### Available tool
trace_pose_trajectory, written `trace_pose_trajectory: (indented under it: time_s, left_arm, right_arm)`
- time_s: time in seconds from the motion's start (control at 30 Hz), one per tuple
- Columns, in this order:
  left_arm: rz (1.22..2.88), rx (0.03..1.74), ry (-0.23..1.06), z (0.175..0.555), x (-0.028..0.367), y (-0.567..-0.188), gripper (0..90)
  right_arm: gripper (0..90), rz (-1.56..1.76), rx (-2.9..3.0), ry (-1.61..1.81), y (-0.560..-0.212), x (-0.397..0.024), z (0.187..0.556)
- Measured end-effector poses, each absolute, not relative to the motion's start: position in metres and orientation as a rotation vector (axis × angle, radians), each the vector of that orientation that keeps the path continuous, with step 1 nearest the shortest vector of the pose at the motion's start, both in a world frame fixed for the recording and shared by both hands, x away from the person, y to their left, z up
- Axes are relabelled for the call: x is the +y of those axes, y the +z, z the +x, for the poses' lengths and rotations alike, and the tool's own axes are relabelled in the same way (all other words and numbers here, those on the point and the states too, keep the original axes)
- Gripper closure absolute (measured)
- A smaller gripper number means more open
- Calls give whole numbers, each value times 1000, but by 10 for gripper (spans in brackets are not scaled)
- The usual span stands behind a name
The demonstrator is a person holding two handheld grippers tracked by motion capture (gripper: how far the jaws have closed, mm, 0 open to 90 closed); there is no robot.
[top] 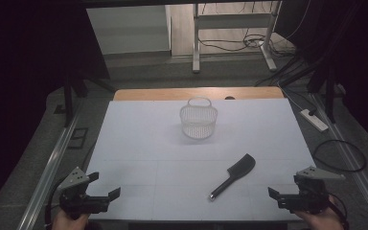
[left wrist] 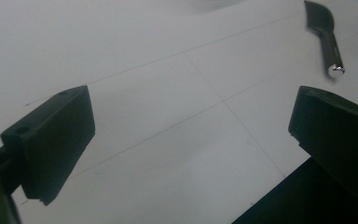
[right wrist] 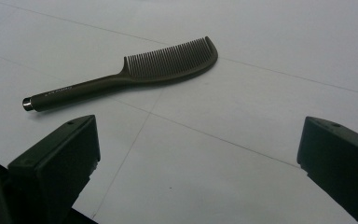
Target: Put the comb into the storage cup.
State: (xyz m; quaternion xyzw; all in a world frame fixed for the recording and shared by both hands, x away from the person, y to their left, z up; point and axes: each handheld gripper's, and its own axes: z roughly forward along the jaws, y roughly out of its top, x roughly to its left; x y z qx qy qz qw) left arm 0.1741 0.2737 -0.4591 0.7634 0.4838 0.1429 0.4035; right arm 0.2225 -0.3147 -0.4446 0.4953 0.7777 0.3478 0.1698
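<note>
A black comb (top: 232, 176) with a long handle lies flat on the white table top (top: 139, 143), right of centre and near the front. A small white mesh basket (top: 199, 120) with a handle stands upright at the middle back. My left gripper (top: 104, 185) sits at the front left corner, open, with bare table between its jaws. My right gripper (top: 283, 186) sits at the front right, open and holding nothing. In the left gripper view the left gripper (left wrist: 191, 135) faces the comb (left wrist: 325, 32) far off at the upper right. In the right gripper view the right gripper (right wrist: 196, 158) has the comb (right wrist: 135, 77) just beyond its jaws, teeth up.
A wooden strip (top: 163, 93) borders the table's far edge. On the floor to the right lie a white power strip (top: 314, 120) and a looped black cable (top: 340, 155). A metal rail (top: 48, 167) runs along the left side. A desk frame (top: 196, 43) stands behind.
</note>
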Motion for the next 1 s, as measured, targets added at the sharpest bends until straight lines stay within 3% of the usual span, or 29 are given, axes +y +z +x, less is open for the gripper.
trace_pose_trajectory:
  time_s: [1.0]
  left_arm:
    - [1908,1232,346,174,277,-460,10]
  right_arm:
    - [0,1293,2295,1014,-443,-307,222]
